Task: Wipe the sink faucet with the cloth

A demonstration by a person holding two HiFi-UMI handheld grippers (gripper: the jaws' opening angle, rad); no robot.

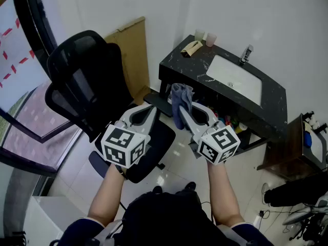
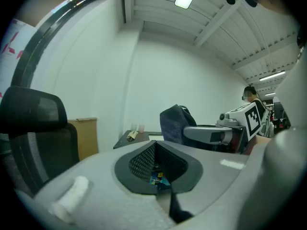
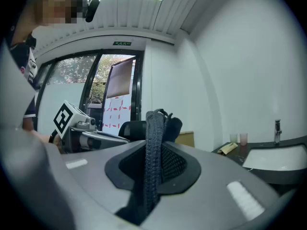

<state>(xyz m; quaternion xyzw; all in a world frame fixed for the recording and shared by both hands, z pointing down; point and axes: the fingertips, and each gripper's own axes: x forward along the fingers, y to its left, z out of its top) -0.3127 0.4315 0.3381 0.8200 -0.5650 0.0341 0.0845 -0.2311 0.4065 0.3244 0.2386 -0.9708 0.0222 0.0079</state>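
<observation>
A person's two hand-held grippers are seen from above, in front of a black chair [image 1: 84, 88] and a dark counter [image 1: 177, 65] with a white sink [image 1: 253, 88].

The right gripper [image 1: 187, 114] is clamped on a dark blue cloth [image 1: 182, 96]. In the right gripper view a ribbed fold of the cloth [image 3: 153, 147] is pinched between the jaws, with the rest bunched up past the tips. The left gripper [image 1: 147, 111] is closed and empty, and is held just beside the right one.

The cloth is judged to be soft, light and limp, so it will likely sag and fold where it is not backed. A hold near its middle, with a pad of fabric left beyond the tips, would suit wiping. The faucet [image 1: 246, 54] appears to be rigid metal, fixed and probably slick.

The faucet stands at the sink's far rim, well apart from the cloth, ahead and to the right. In the right gripper view the faucet [image 3: 277, 130] shows small at the right edge.
</observation>
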